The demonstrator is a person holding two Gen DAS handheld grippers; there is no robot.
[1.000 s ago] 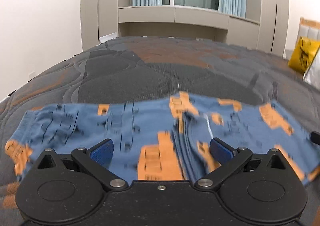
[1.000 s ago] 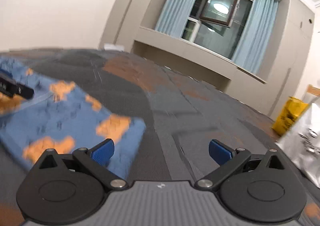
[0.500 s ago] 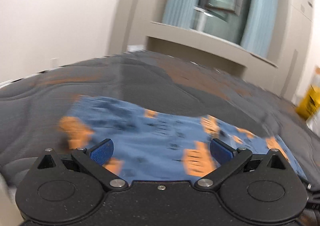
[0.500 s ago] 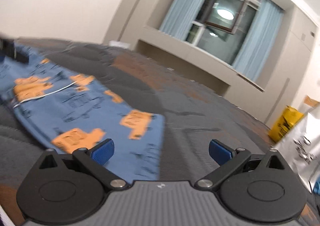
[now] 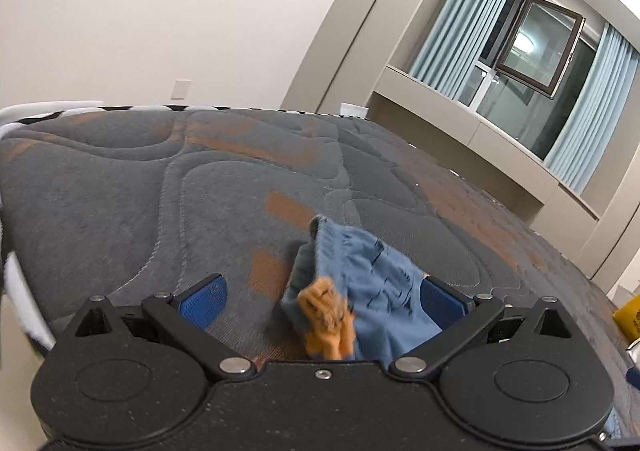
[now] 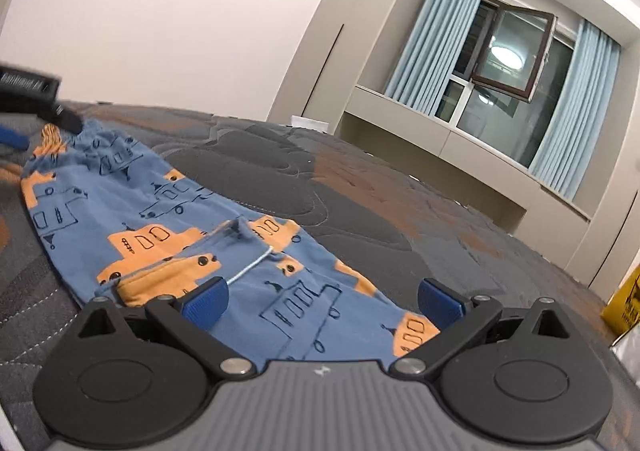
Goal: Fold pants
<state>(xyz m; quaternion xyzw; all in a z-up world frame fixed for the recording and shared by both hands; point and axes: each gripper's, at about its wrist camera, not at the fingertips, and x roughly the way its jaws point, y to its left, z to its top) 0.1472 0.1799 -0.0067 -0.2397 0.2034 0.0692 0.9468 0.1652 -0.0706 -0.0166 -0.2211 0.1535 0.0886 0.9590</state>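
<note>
The blue pants with orange truck prints lie folded lengthwise on the grey mattress, running from far left to near right in the right wrist view. My right gripper is open, its jaws wide apart over the near end of the pants. In the left wrist view, the bunched end of the pants sits between the open jaws of my left gripper, nothing clamped. The left gripper also shows in the right wrist view at the pants' far end.
The quilted grey and orange mattress fills both views; its left edge is near my left gripper. A yellow bag stands at the right. A wardrobe, window and blue curtains are behind.
Both grippers swung to the ends of the pants. The left view now looks at one bunched end; the right gripper came over the opposite end. Both stayed open.
</note>
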